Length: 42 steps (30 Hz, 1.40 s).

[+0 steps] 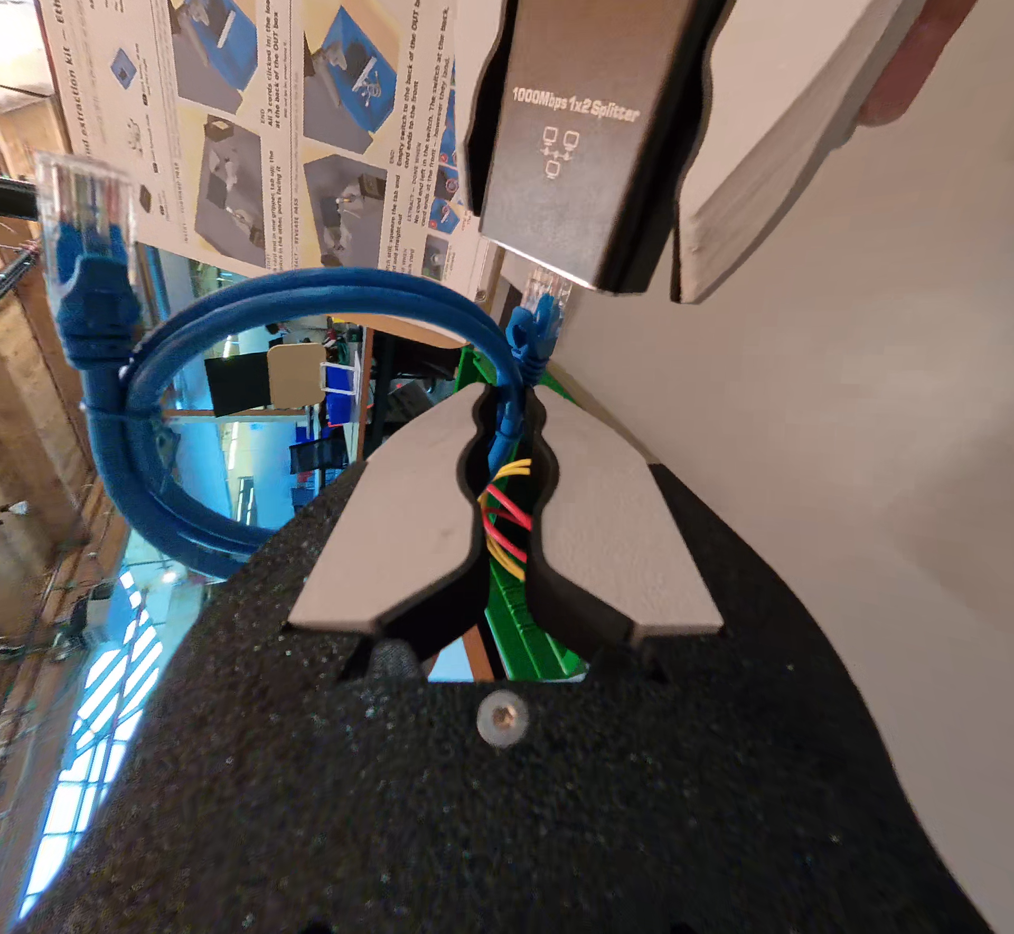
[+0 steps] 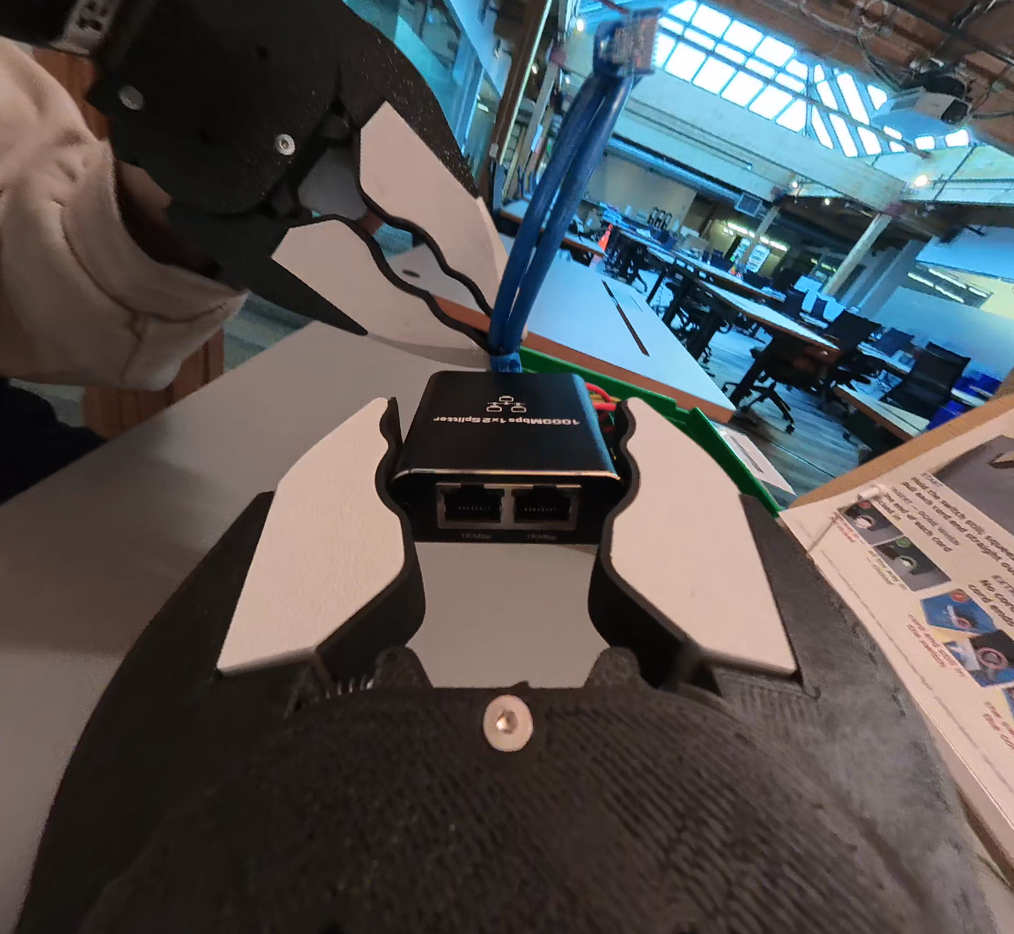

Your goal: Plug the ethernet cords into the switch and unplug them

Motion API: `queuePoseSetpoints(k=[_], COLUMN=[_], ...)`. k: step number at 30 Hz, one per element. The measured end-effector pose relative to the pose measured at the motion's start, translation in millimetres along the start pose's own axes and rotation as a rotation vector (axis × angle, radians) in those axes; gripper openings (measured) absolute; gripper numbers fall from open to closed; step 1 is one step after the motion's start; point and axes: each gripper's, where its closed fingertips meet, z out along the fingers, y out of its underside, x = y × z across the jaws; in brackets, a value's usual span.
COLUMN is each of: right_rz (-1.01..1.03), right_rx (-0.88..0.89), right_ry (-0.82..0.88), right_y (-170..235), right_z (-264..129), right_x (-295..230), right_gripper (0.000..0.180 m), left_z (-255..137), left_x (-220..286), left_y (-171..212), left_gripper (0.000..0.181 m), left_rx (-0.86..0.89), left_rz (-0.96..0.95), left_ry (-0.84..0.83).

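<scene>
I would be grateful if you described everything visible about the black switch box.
The switch is a small black box with a smooth, metallic-looking shell and white markings on top. The right gripper clamps its sides, holding it above the white table. Two empty ports face the camera. At its far end, the blue cord's clear plug meets it, held by the left gripper.

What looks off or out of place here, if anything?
Nothing is damaged. The blue cord is still bundled in a coil while the left gripper brings its plug to the switch held by the right gripper; both near ports are empty.
</scene>
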Motion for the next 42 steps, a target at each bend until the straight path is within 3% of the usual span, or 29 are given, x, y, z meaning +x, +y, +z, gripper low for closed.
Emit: queuePoseSetpoints(k=[9,14,27,31,38,42], right_rz=[0.01,0.014,0.02,-0.003,-0.001,0.018], right_rx=[0.026,-0.001,0.089,0.072,0.052,0.077], right_ry=[0.0,-0.009,-0.085,-0.109,-0.13,-0.129], right_y=[-3,0,-11,-11,-6,-8], right_z=[0,2,-2,1,5,1], right_x=[0,-1,-12,-17,-21,-19], right_gripper=[0.075,0.075,0.075,0.075,0.075,0.075], left_z=[-1,2,-17,-14,-6,-5], left_x=[3,7,21,27,39,39], left_y=[-7,-5,-19,-10,-10,-15], left_gripper=[0.009,0.009,0.027,0.034,0.011,0.011], left_rx=[0.098,0.131,0.469,0.426,0.378,0.403], left_rz=[-0.156,-0.148,-0.422,-0.363,-0.257,-0.247], left_ry=[0.099,0.155,0.704,0.783,0.803,0.805])
